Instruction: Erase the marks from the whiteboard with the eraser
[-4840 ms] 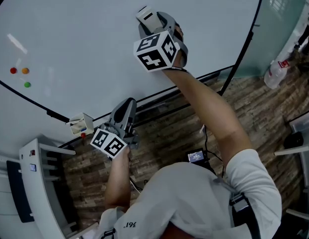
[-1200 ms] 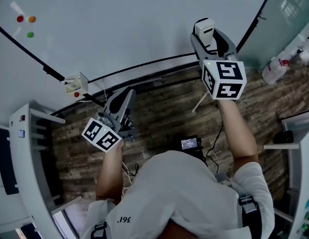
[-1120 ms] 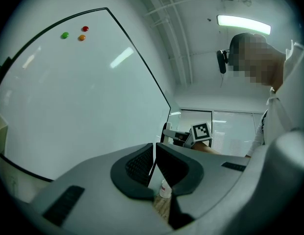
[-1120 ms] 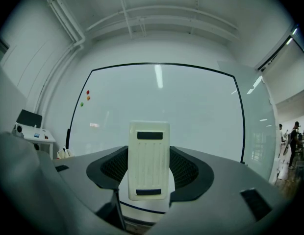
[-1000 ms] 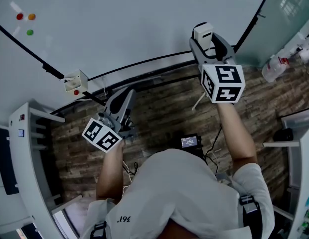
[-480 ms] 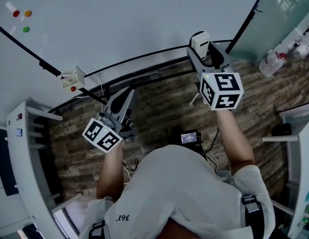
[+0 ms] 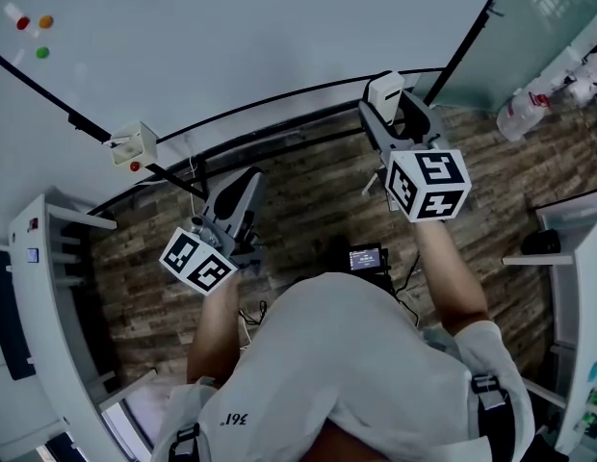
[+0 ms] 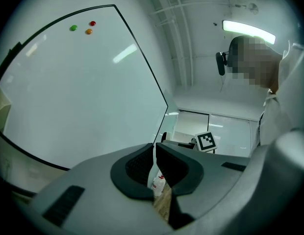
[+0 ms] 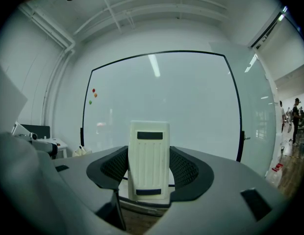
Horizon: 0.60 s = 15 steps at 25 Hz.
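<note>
A large whiteboard [image 7: 231, 37] fills the top of the head view; its surface [image 9: 162, 97] shows no marks, only three small coloured magnets [image 7: 33, 29] at its upper left. My right gripper [image 7: 387, 104] is shut on a white eraser [image 7: 383, 89], held off the board near its lower right corner. In the right gripper view the eraser [image 9: 149, 158] stands upright between the jaws, facing the board. My left gripper [image 7: 243, 189] hangs low over the floor, shut with nothing in it, its jaws nearly touching in the left gripper view [image 8: 155, 168].
A small box [image 7: 131, 144] sits on the board's lower frame at the left. White shelving [image 7: 48, 287] stands at the far left. A spray bottle [image 7: 518, 115] and a table [image 7: 563, 248] stand at the right. A small device with a lit screen [image 7: 364, 257] lies on the wooden floor.
My right gripper has come down and away from the board face with the eraser, from mid-board to below its lower edge. The left gripper has stayed in place.
</note>
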{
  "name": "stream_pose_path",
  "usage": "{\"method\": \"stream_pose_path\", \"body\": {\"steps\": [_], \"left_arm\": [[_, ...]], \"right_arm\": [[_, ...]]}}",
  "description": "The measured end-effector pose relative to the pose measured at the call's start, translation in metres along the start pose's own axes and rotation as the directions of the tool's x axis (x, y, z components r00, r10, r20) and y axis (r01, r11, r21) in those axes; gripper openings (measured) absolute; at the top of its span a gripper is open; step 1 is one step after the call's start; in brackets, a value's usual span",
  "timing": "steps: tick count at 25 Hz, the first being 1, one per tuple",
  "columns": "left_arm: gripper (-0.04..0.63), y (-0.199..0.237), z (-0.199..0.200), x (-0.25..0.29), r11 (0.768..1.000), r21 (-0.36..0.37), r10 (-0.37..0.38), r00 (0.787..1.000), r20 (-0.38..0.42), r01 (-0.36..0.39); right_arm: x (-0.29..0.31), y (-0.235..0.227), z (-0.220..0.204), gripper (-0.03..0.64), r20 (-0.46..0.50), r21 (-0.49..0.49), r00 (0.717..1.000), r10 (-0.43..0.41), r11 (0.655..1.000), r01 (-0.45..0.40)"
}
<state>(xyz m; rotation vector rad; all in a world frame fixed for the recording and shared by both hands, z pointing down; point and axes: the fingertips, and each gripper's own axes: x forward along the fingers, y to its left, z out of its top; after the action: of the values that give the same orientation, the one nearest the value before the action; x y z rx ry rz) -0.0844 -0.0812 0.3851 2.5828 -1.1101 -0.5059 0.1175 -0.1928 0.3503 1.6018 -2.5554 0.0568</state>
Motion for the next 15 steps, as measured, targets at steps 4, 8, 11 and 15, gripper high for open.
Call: {"method": "stream_pose_path", "body": {"steps": [4,8,11,15], "left_arm": [[0.018,-0.002,-0.005,-0.001,1.0,-0.008,-0.003,1.0,-0.007,0.003],[0.018,-0.002,-0.011,-0.002,1.0,-0.019,-0.003,1.0,-0.018,0.003],[0.018,-0.003,-0.014,-0.003,1.0,-0.025,-0.003,1.0,-0.024,0.003],[0.018,-0.002,-0.019,-0.006,0.999,-0.033,0.001,0.999,-0.033,-0.002]], "right_arm": [[-0.005,0.0,-0.011,0.272,-0.014,0.031,1.0,0.002,1.0,-0.002],[-0.008,-0.001,-0.024,0.272,-0.033,0.063,0.999,0.008,0.998,-0.006],[-0.01,-0.002,-0.032,0.272,-0.044,0.085,0.999,0.006,0.996,-0.002],[-0.01,-0.002,-0.042,0.272,-0.062,0.105,0.998,0.007,0.994,0.0]]}}
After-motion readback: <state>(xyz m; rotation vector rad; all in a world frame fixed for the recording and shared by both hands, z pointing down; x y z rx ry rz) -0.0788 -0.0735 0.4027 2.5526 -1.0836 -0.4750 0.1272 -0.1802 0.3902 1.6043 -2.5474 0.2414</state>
